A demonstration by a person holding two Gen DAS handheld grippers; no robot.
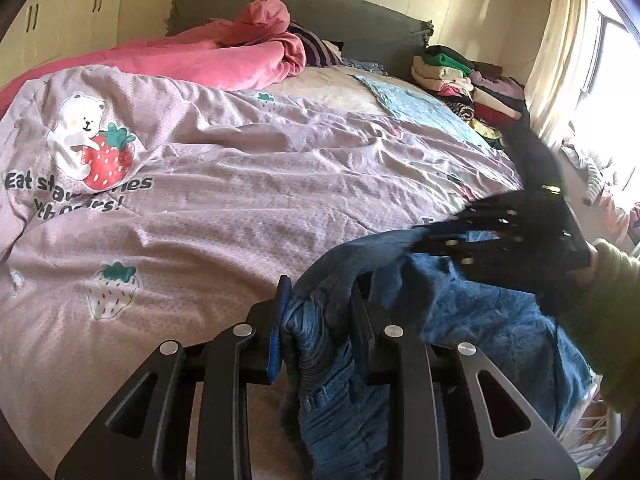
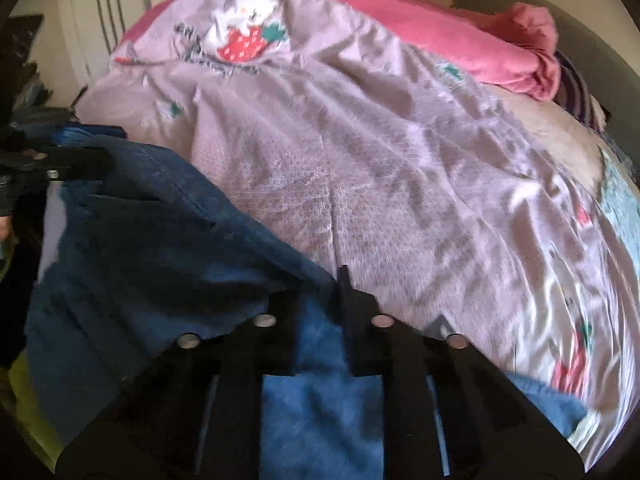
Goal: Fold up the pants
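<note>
The blue denim pants (image 1: pixel 480 320) hang bunched between both grippers above the near right edge of the bed. My left gripper (image 1: pixel 320 304) is shut on a gathered fold of the pants. My right gripper (image 1: pixel 424 240) comes in from the right in the left wrist view and pinches the pants' upper edge. In the right wrist view the pants (image 2: pixel 140 232) spread to the left and pass between the fingers of my right gripper (image 2: pixel 320 300), which is shut on them. My left gripper (image 2: pixel 60 164) shows at the far left there.
The bed is covered by a wrinkled lilac quilt (image 1: pixel 248 184) with a bear and strawberry print. A pink blanket (image 1: pixel 224 56) lies at the headboard. A stack of folded clothes (image 1: pixel 468 84) sits at the bed's far right corner, by a curtained window (image 1: pixel 600 92).
</note>
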